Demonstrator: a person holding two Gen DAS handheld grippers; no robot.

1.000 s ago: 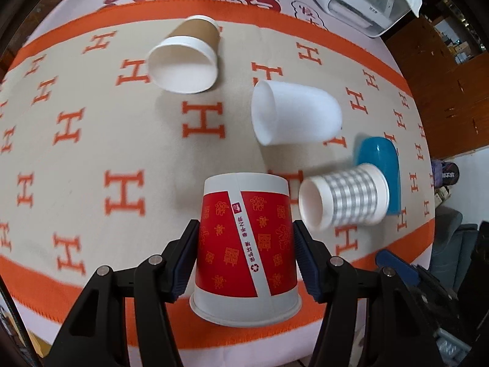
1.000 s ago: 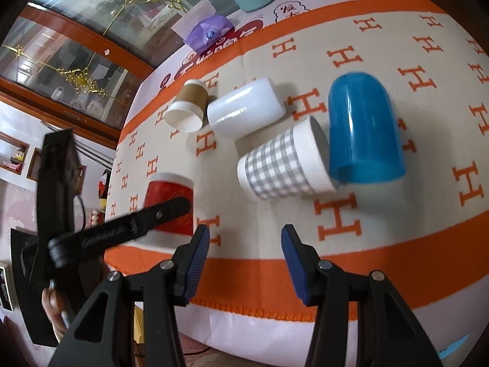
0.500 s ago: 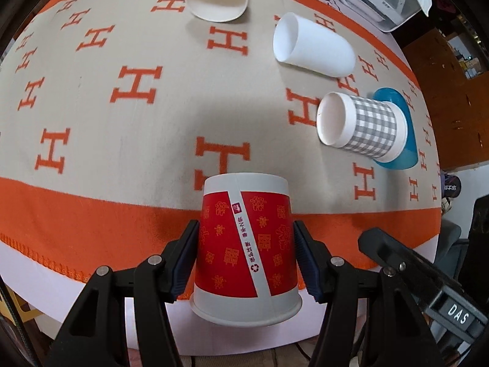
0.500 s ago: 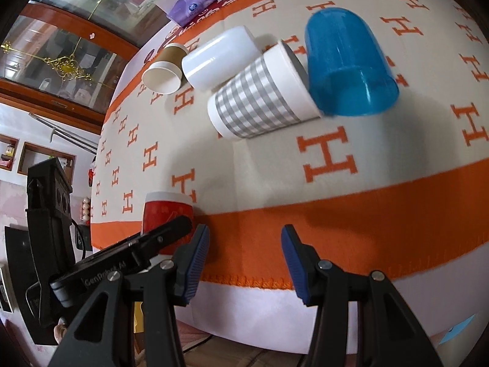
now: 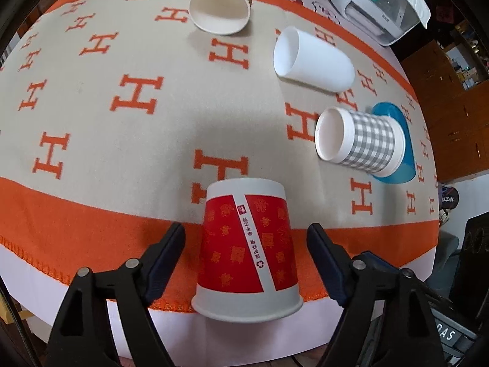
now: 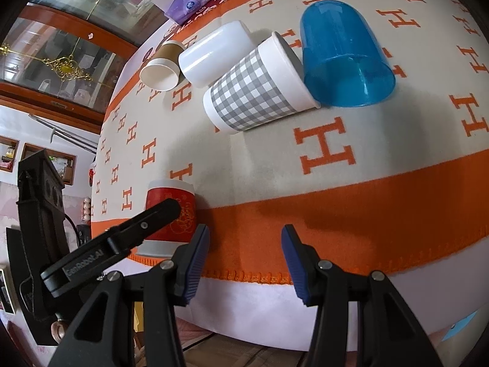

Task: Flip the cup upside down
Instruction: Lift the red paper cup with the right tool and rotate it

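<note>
Nearest, the left gripper (image 5: 246,260) has its jaws spread wide on either side of the red paper cup (image 5: 248,250), touching neither wall. The cup stands mouth-down at the near edge of the table, on the orange border of the H-patterned blanket (image 5: 122,128), its long axis upright and its base pointing up. My worry is how close the rim sits to that edge: a finger clipping the wall on the way out could tip the light cup off the table. The right gripper (image 6: 246,260) hangs to the right, jaws apart and empty. Farther off lie the checked cup (image 5: 360,140) and blue cup (image 6: 342,52), then the white cup (image 5: 314,61) and brown cup (image 5: 220,9).
</note>
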